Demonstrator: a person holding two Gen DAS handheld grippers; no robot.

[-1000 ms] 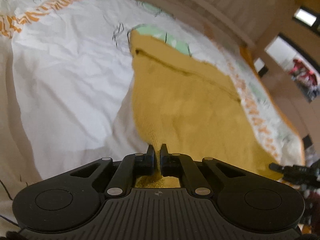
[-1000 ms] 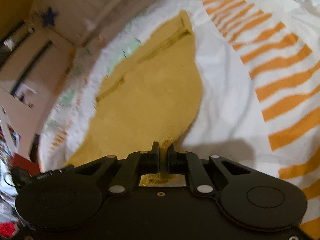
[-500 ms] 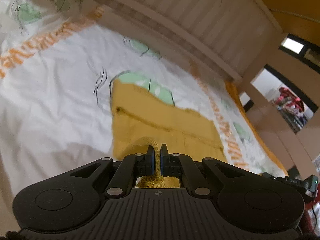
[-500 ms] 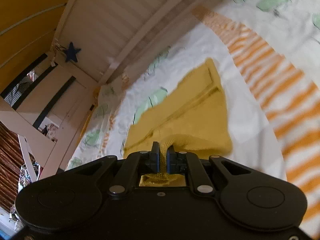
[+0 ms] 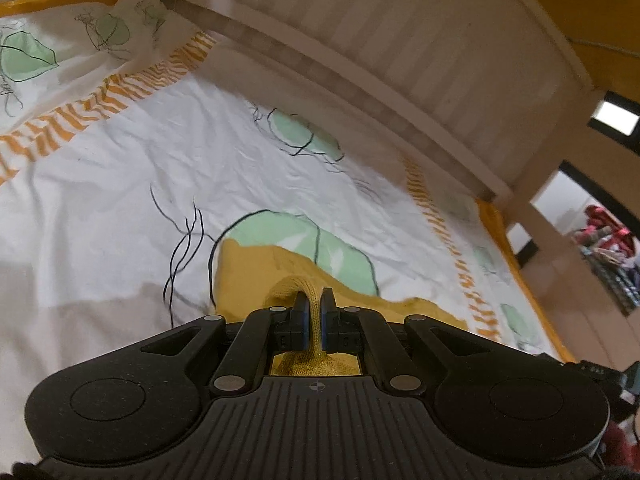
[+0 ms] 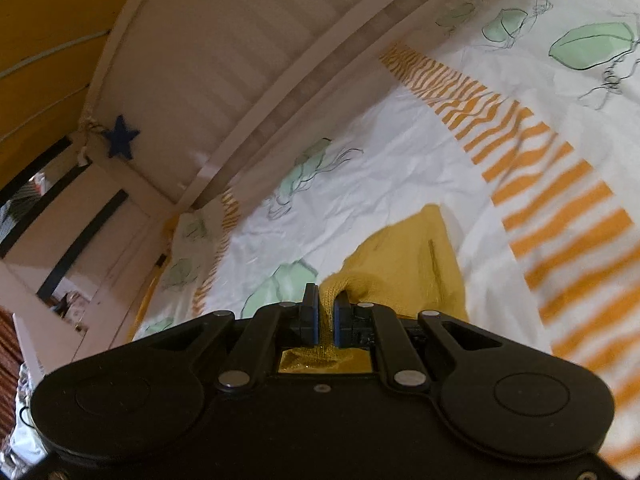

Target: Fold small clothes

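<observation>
A mustard-yellow knitted garment (image 5: 248,276) lies on a bed sheet (image 5: 120,184). My left gripper (image 5: 314,300) is shut on a bunched edge of the garment, close over the cloth. My right gripper (image 6: 325,303) is shut on another edge of the same garment (image 6: 408,264). In both views only a short strip of the garment shows beyond the fingers; the rest is hidden under the gripper bodies. The part seen looks doubled over on itself.
The sheet is white with green leaf prints and orange striped bands (image 6: 560,200). A white slatted bed rail (image 5: 400,64) runs along the far side. A blue star (image 6: 120,142) hangs on the bed post. A doorway shows at the right of the left wrist view (image 5: 592,248).
Both grippers have carried the held edges forward over the garment toward its far edge. Much less of the yellow cloth shows ahead than one second ago. Both stay shut.
</observation>
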